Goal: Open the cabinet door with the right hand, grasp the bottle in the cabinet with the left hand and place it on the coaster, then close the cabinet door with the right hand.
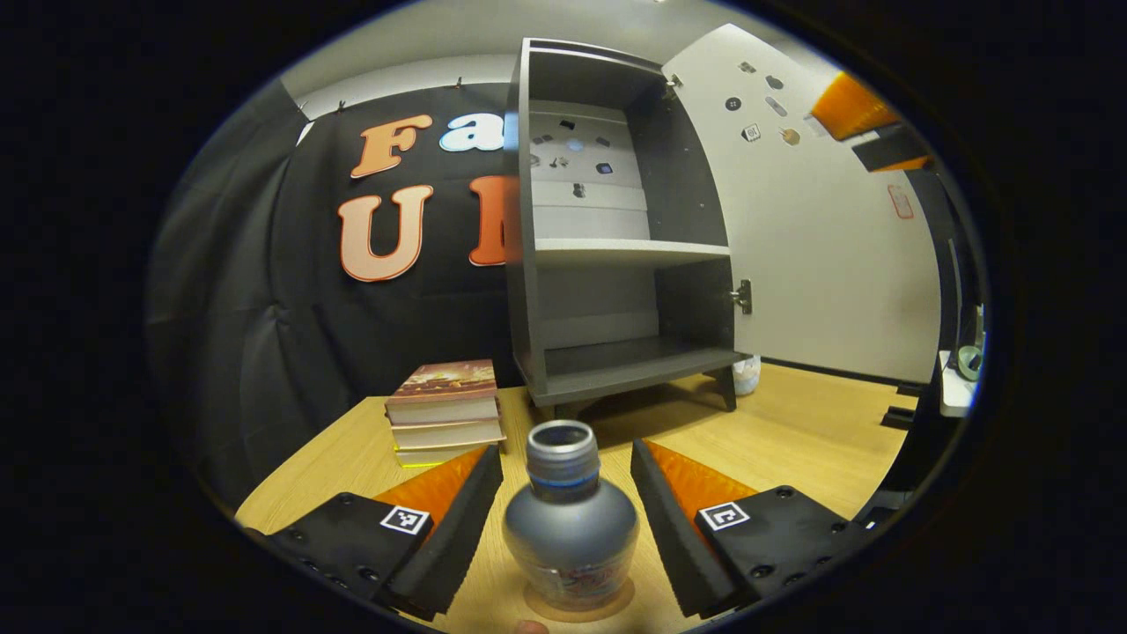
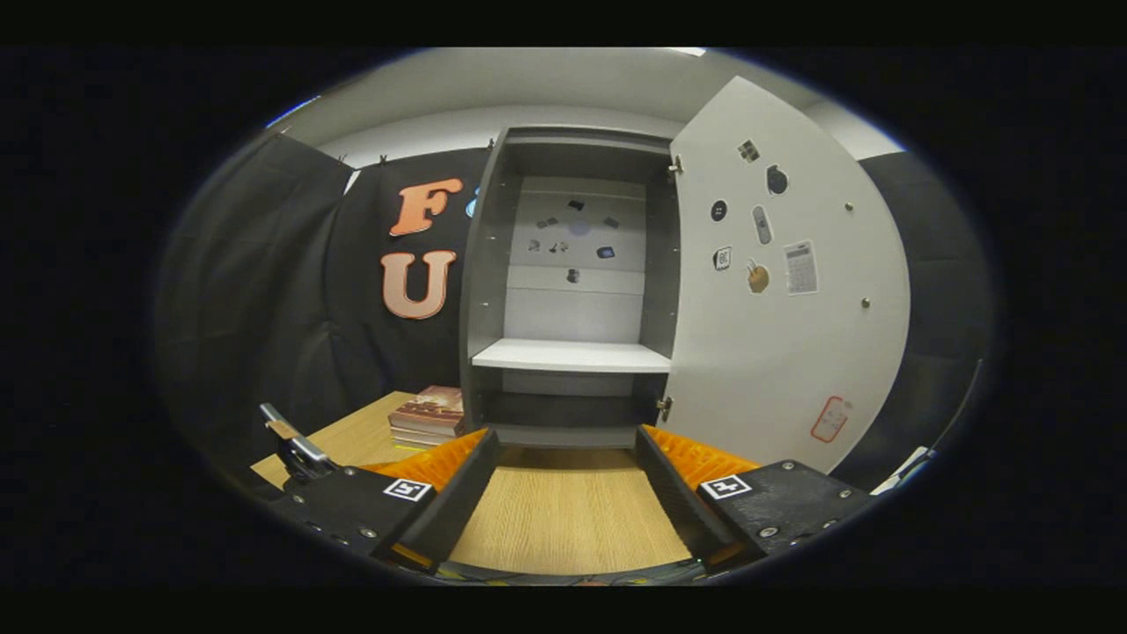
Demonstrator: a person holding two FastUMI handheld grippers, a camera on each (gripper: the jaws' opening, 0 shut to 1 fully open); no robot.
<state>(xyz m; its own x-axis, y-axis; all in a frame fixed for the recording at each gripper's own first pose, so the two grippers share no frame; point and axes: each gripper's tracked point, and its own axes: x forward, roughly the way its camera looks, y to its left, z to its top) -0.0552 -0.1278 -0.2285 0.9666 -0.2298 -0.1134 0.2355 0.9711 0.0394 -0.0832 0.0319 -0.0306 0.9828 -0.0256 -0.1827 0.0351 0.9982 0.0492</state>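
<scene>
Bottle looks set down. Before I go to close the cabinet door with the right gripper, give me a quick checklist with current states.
1. bottle upright on the coaster: ok.
2. left gripper let go, fingers apart on either side of the bottle, not touching: ok.
3. right gripper open, nothing between its fingers: ok.
4. cabinet shelves bare, nothing to catch the door: ok.
5. cabinet door swung wide open, in front of the right gripper: ok.
6. Left gripper drawn back from the bottle: not ok.

black screwed housings (image 1: pixel 352 537), square tags, orange ribs
</scene>
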